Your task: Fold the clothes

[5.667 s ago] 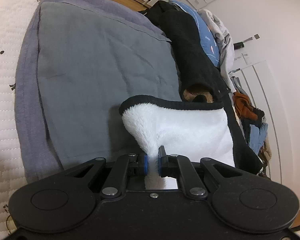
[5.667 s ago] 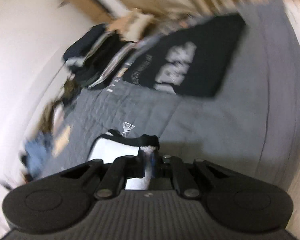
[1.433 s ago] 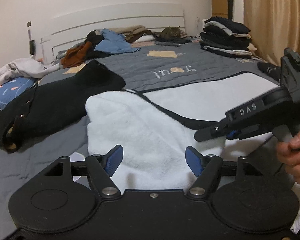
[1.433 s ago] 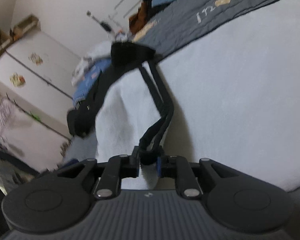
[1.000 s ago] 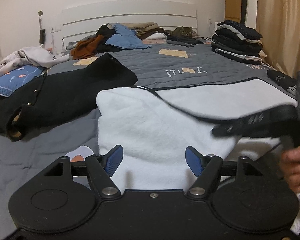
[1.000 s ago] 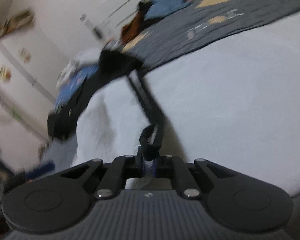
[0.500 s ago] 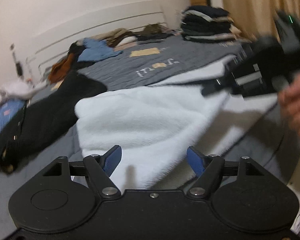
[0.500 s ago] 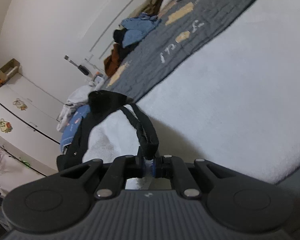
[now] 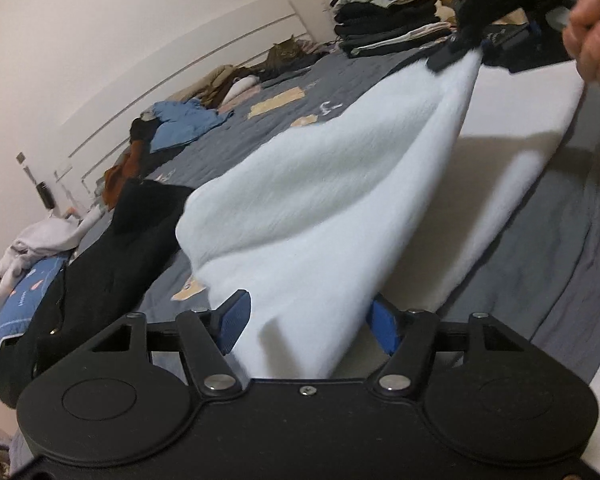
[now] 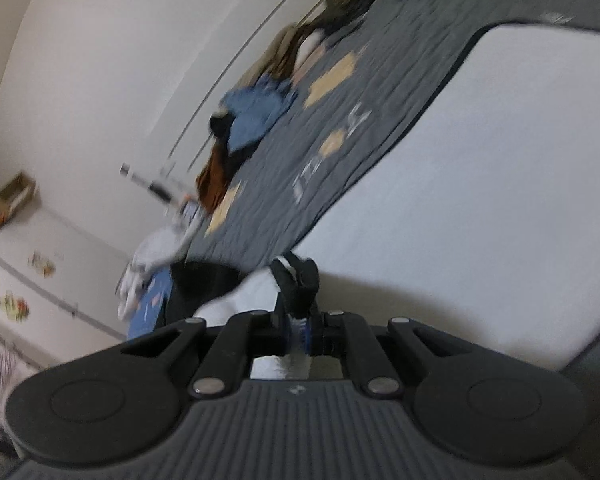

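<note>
A white fleece garment (image 9: 340, 184) with black trim lies spread on the grey bed (image 9: 560, 256). My left gripper (image 9: 310, 320) is open, its blue pads on either side of a fleece fold that drapes between them. My right gripper (image 10: 298, 326) is shut on the garment's black-trimmed edge (image 10: 296, 284). In the left wrist view it (image 9: 476, 46) holds that corner raised at the upper right, so the fleece stretches in a sheet from it down to my left gripper. The rest of the white garment (image 10: 480, 200) lies flat on the bed.
A black garment (image 9: 112, 248) lies on the bed at left. A stack of folded dark clothes (image 9: 388, 12) stands at the far right by the headboard. Loose blue and brown clothes (image 9: 172, 124) and a cat (image 9: 286, 52) lie along the head of the bed.
My right gripper has lifted the trimmed corner up and away to the right, pulling the fleece taut. My left gripper stays open under the fold and has tilted.
</note>
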